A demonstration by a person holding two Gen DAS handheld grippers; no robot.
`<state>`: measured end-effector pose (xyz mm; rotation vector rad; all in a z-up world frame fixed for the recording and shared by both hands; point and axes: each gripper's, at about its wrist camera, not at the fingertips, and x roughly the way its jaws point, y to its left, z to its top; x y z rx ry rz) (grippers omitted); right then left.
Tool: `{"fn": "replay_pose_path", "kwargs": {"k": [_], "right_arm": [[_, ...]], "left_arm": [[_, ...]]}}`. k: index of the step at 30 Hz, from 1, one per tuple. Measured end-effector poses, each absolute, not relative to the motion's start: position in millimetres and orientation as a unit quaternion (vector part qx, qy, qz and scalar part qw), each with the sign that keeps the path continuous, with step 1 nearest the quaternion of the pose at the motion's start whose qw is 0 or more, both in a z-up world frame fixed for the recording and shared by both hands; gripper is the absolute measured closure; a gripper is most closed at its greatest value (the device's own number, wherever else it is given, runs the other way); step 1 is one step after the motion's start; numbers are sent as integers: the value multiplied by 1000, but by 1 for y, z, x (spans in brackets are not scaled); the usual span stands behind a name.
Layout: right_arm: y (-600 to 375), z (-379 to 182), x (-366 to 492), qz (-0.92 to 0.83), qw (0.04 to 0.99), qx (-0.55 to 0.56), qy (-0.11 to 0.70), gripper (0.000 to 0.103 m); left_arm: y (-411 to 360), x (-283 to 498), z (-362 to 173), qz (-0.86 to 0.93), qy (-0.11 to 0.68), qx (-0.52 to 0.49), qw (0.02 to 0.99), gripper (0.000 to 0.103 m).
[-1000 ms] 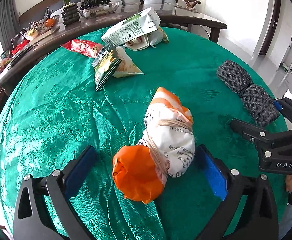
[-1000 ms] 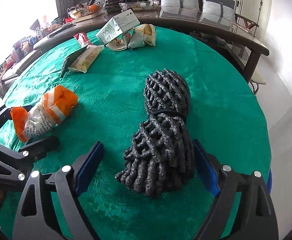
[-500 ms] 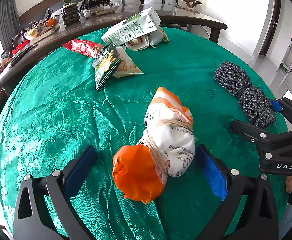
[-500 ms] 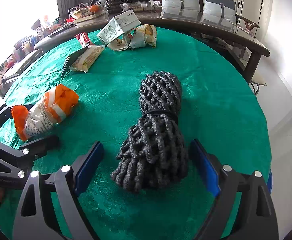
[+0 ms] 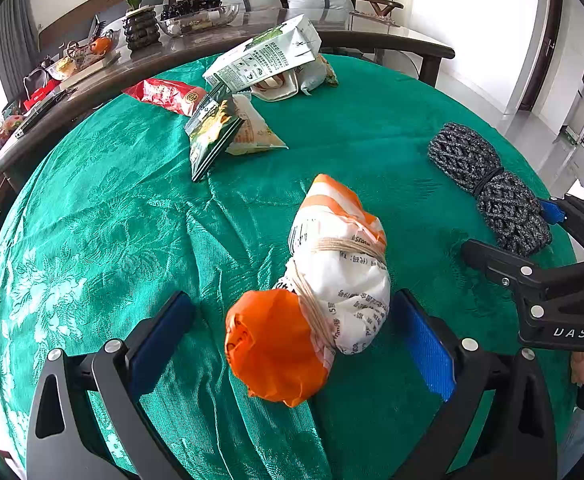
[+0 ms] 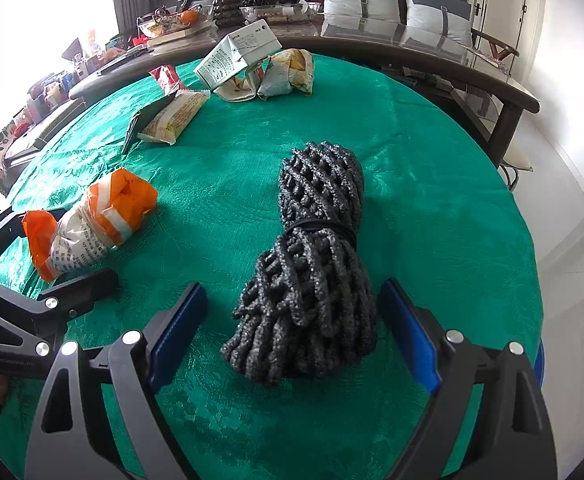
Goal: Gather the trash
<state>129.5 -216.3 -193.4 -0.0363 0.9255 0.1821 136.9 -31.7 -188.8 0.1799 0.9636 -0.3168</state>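
Observation:
An orange and white plastic bag bundle (image 5: 324, 280), tied with string, lies on the green tablecloth between the open jaws of my left gripper (image 5: 292, 340); its pads stand apart from it. It also shows in the right wrist view (image 6: 92, 228). A dark grey foam net roll (image 6: 312, 280), banded in the middle, lies between the open jaws of my right gripper (image 6: 296, 332), not squeezed. The roll also shows in the left wrist view (image 5: 488, 188), with the right gripper (image 5: 548, 248) beside it.
Snack wrappers (image 5: 228, 132), a red packet (image 5: 164, 94) and a milk carton (image 5: 264, 60) on a small bag lie at the table's far side (image 6: 244, 60). A long dark table (image 5: 372, 36) with a plant and bowls stands behind. The round table's edge (image 6: 524, 240) drops off on the right.
The right gripper has drawn back slightly and shifted, so the net roll sits a little farther forward between its jaws. The left gripper and the bag bundle have not moved.

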Motion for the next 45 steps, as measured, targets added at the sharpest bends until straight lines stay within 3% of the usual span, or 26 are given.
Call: {"fn": "replay_pose_path", "kwargs": {"k": [13,18,27,29,33,36,37,40,45], "right_arm": [[-216,-194,130,88,891,-17,446,17],[-214,-192,136,108,876,-26,469,11],[-232,-143,163,131,845,18,519,11],[-232,-142,171,124,837,16,532,11],[-232,-146,179,113,832,20,543,26],[-233,-155,184,115,823,42,555,32],[-233,-160,184,116,819,46,561,43],[-236,-159,180,118,822,48,555,68],[-253,-134,159,124,847,57,514,71]], "left_arm": [[-29,137,-188,-164,463,81,867,5],[-16,136,-181,-211,477,57,851,5],[-33,144,-168,-243,494,82,831,5],[-39,148,-168,-238,496,100,829,10],[-43,152,-171,-217,499,120,830,20],[-41,151,-173,-215,501,118,830,35],[-42,150,-173,-214,501,120,830,43],[-42,145,-170,-214,495,123,833,49],[-48,139,-154,-228,478,109,841,52]]}}
